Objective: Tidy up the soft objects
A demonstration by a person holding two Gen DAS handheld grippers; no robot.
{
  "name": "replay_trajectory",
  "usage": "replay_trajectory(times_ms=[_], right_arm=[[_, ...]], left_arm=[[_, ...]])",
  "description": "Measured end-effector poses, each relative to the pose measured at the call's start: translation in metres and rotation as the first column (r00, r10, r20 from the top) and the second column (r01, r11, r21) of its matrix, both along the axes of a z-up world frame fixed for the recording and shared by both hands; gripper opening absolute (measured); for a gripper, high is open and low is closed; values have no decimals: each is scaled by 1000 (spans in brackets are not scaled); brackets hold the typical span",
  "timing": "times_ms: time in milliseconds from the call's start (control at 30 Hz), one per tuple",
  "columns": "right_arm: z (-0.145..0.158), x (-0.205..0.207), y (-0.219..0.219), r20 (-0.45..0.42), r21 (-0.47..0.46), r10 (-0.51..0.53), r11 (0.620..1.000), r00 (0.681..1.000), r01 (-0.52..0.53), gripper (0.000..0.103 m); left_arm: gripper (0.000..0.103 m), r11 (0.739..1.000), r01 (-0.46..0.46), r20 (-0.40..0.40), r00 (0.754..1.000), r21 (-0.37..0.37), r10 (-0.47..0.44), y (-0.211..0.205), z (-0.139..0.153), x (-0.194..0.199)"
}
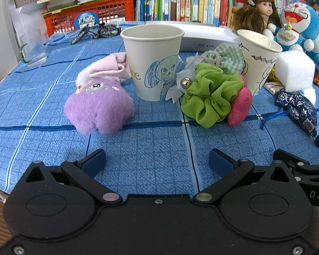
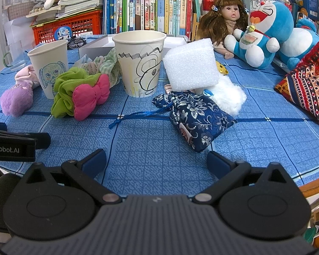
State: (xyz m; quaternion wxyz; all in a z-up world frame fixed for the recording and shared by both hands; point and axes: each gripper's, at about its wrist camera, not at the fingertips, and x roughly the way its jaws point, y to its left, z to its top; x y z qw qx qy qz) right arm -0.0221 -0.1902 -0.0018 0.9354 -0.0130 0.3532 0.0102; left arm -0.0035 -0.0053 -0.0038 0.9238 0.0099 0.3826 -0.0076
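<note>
Two paper cups (image 2: 139,63) stand on the counter (image 2: 159,140); one green scrunchie (image 2: 68,89) lies between them; both grippers' jaws wide, empty.

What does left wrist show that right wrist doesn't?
Left wrist only: a small silver bell on a white ribbon bow beside the elephant-drawing paper cup.

Right wrist only: a red patterned fabric cushion and a white fluffy plush.

Both: the green fabric scrunchie, purple furry plush, navy floral drawstring pouch, white foam block. Both grippers' fingers are open and empty.
</note>
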Motion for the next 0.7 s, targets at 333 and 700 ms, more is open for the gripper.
replay_trajectory(times_ms=[333, 700], right_arm=[[-10, -12, -4, 109, 10, 20, 1000, 994, -21, 103], [3, -19, -12, 180, 52, 43, 997, 983, -53, 103]], left_arm=[[103, 1000, 25, 61, 998, -8, -25, 5, -4, -4], [96, 999, 39, 116, 993, -29, -36, 17, 3, -7]])
